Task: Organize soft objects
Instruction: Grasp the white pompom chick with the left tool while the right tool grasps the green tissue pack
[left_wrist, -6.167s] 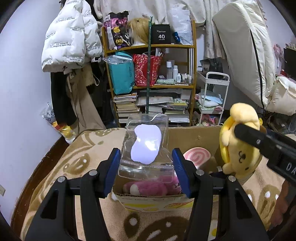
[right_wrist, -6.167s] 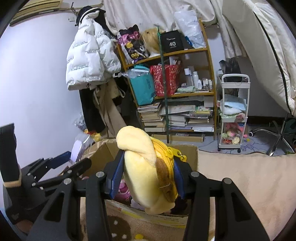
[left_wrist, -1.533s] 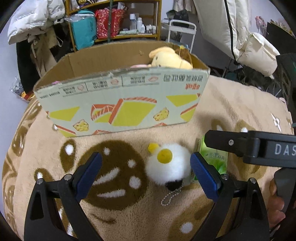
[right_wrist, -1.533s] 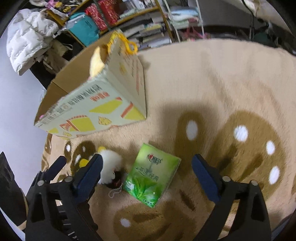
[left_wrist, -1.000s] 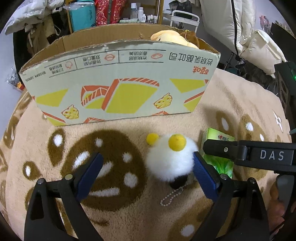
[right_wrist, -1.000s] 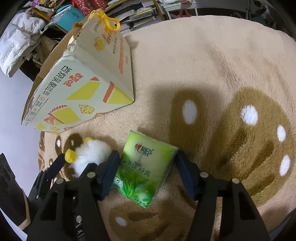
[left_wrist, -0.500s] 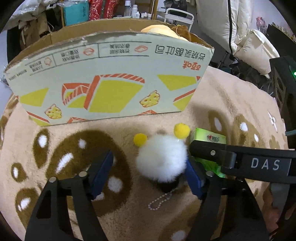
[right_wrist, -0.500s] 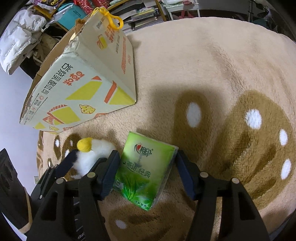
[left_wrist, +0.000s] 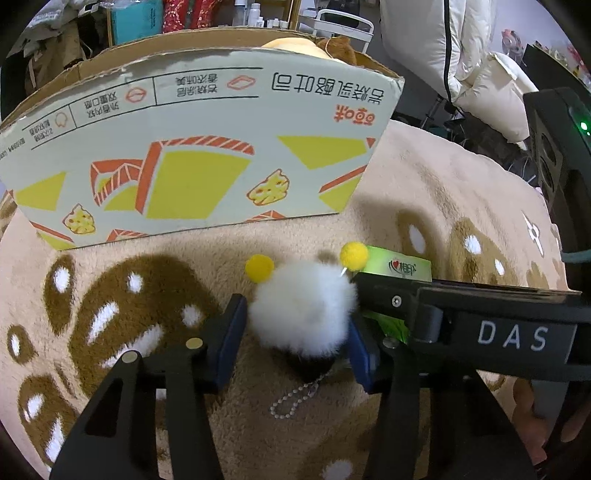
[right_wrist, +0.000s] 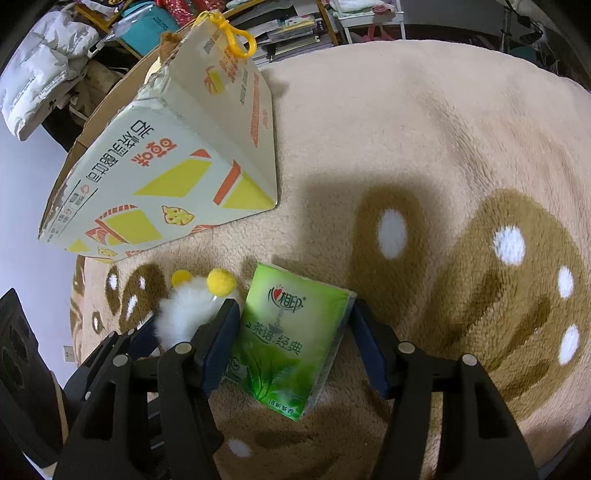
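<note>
**Closing on the last two soft things beside the box**

Straddling the white pompom charm (left_wrist: 303, 314), the left tool (left_wrist: 295, 332) has its blue pads touching or nearly touching the fluff on either side, narrowed to the ball's width; whether it is truly pinching yet I cannot tell, since fur hides the contact. The right tool (right_wrist: 291, 339) sits around the green tissue pack (right_wrist: 291, 332) in the same way, left pad against the pack's edge, right pad close to its far corner, and a firm grip cannot be confirmed there either. Both items lie on the beige rug (right_wrist: 424, 129), just beside each other and near the front wall of the cardboard box (left_wrist: 192, 155), which is probably why the two tools work shoulder to shoulder: each can take one item and lift it over the near wall in a single trip.

The charm's bead chain (left_wrist: 295, 398) trails toward the camera (it may snag the rug pile on lifting). Most of the tissue pack is hidden behind the right tool in the left wrist view; only a green strip shows. The box interior is largely cut off by its wall: just the top of a yellow plush (left_wrist: 291, 46) and a yellow clip (right_wrist: 236, 35) peek above the rim. The dark thing under the pompom is too shadowed to identify.
</note>
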